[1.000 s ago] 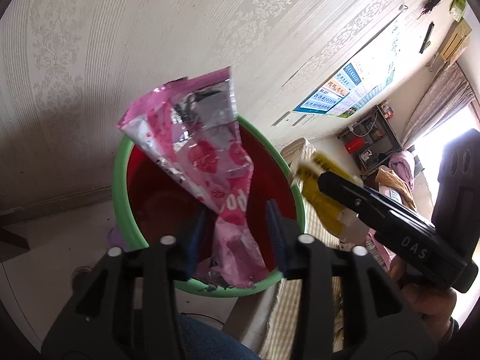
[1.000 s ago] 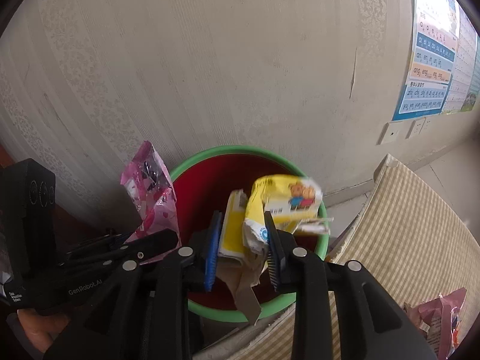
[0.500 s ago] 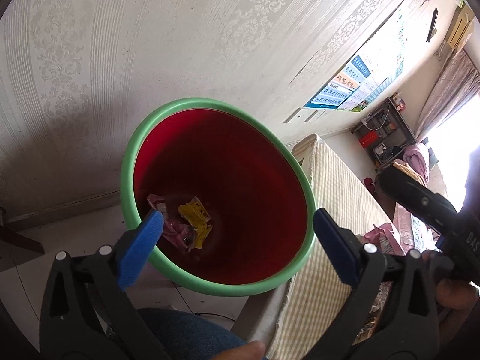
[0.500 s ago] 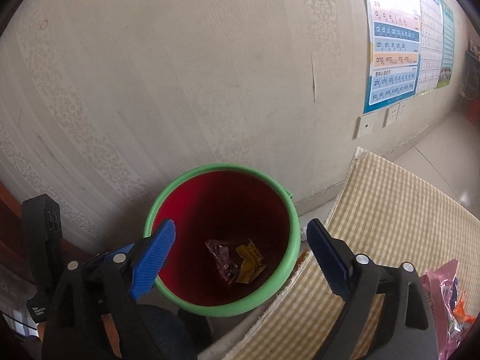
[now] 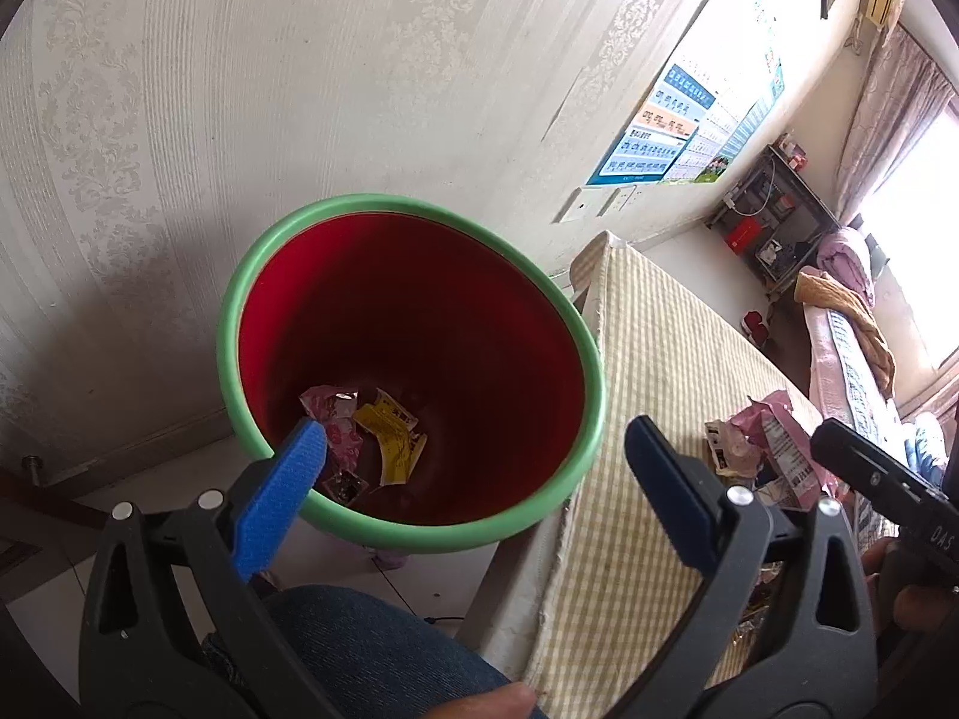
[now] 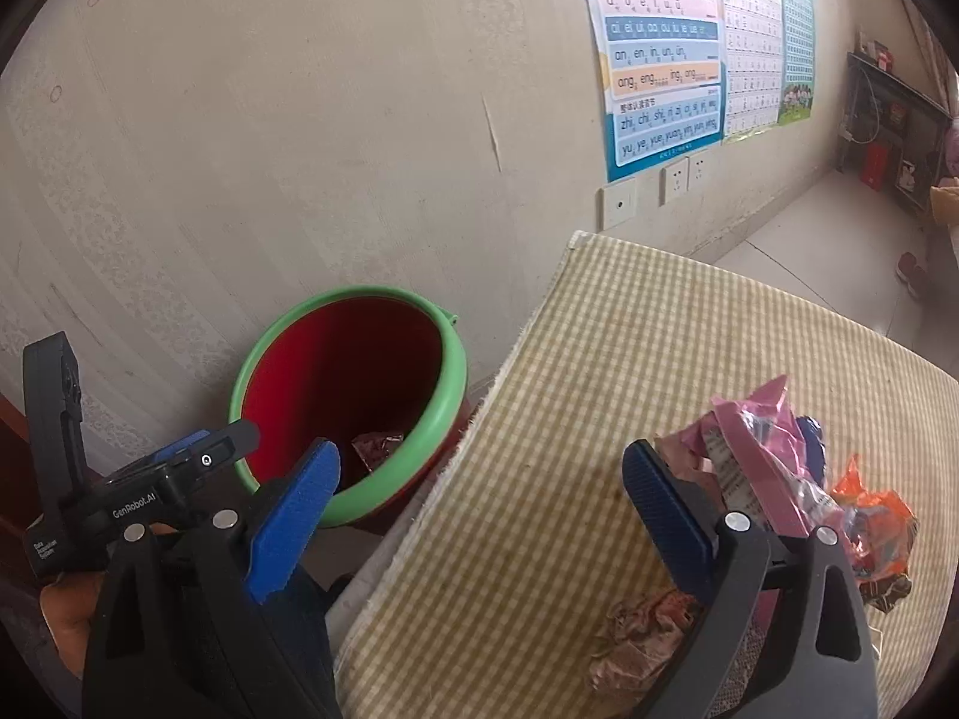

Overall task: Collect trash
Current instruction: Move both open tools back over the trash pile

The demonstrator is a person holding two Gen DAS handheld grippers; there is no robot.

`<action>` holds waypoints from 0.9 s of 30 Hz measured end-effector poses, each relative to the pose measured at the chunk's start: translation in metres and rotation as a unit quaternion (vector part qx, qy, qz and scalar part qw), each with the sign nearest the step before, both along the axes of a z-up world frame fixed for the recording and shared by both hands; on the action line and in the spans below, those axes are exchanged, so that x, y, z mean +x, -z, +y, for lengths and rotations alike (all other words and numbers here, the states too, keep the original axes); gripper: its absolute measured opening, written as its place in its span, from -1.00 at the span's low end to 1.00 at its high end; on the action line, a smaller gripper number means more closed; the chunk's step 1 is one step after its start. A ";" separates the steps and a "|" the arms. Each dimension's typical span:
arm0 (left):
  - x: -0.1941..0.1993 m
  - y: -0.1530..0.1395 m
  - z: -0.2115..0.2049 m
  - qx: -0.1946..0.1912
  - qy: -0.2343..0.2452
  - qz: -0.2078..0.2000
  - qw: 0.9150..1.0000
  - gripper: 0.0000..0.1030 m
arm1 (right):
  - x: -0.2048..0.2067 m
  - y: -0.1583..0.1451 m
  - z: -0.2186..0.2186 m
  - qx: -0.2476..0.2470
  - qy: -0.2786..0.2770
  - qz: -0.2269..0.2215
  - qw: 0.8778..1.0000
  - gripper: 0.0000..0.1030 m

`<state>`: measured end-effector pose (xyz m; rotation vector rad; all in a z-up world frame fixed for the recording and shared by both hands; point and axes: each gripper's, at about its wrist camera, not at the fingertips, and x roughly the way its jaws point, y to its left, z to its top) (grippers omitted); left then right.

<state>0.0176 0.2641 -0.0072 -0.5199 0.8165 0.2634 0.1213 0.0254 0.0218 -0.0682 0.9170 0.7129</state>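
My left gripper (image 5: 473, 449) gapes wide and empty over the bin (image 5: 237, 323), where a pink wrapper (image 5: 335, 419) and yellow wrapper (image 5: 389, 440) lie. My right gripper (image 6: 479, 479), jaws just opened, stands empty above the table (image 6: 629, 329), beside the trash pile (image 6: 773, 461).

The bin (image 5: 413, 539) has a green rim and a red inside. In it lie a pink wrapper (image 5: 335, 425) and a yellow wrapper (image 5: 389, 431). The cloth (image 6: 599, 419) is checked yellow and white. The pads (image 6: 293, 527) are blue. The wall (image 5: 299, 90) is cream with a pale floral pattern.
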 end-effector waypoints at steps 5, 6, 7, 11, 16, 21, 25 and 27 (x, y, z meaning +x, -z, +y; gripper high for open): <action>0.002 -0.005 -0.030 0.015 0.023 0.001 1.000 0.89 | -0.007 0.003 -0.050 -0.001 0.032 0.003 0.999 0.79; 0.002 -0.006 -0.036 0.016 0.029 -0.001 0.999 0.89 | -0.008 0.004 -0.061 -0.002 0.039 0.003 0.999 0.79; 0.002 -0.007 -0.044 0.016 0.036 -0.003 0.999 0.89 | -0.010 0.004 -0.071 -0.003 0.047 0.002 0.999 0.79; 0.008 -0.009 -0.075 0.022 0.068 -0.006 0.997 0.89 | -0.014 0.007 -0.115 -0.008 0.081 0.003 0.997 0.79; 0.013 -0.004 -0.119 0.008 0.117 -0.009 0.993 0.89 | -0.019 0.015 -0.164 -0.015 0.119 0.008 0.993 0.79; 0.020 0.006 -0.156 -0.015 0.163 -0.001 0.987 0.89 | -0.030 0.024 -0.200 -0.026 0.142 0.011 0.989 0.79; 0.026 0.013 -0.175 -0.023 0.183 0.010 0.983 0.89 | -0.034 0.032 -0.225 -0.032 0.164 0.018 0.986 0.79; 0.030 0.016 -0.182 -0.027 0.187 0.016 0.982 0.89 | -0.034 0.039 -0.235 -0.035 0.176 0.024 0.983 0.79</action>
